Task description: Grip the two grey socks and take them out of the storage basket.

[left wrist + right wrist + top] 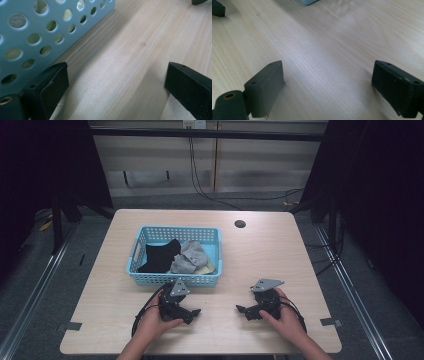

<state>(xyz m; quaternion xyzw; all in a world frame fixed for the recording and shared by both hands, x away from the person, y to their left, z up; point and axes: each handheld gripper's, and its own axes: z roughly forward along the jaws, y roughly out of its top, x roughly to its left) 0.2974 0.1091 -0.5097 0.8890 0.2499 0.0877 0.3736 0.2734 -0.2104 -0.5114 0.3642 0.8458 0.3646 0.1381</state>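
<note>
A light blue perforated basket (175, 279) stands on the wooden table (260, 255), holding a black cloth (160, 256) and a grey cloth (190, 257). My left gripper (192, 312) rests low on the table just in front of the basket, open, nothing between its jaws. In the left gripper view (116, 82) the basket wall (37, 37) rises right beside the left jaw. My right gripper (242, 311) lies on the table to the right, pointing left toward the other one, open and empty. The right gripper view (327, 87) looks along bare wood between the jaws.
A dark round hole (240, 224) sits near the table's far edge. Cables trail on the floor behind the table. A tip of the other gripper (218, 8) and a basket corner (308, 2) appear at the top of the right gripper view.
</note>
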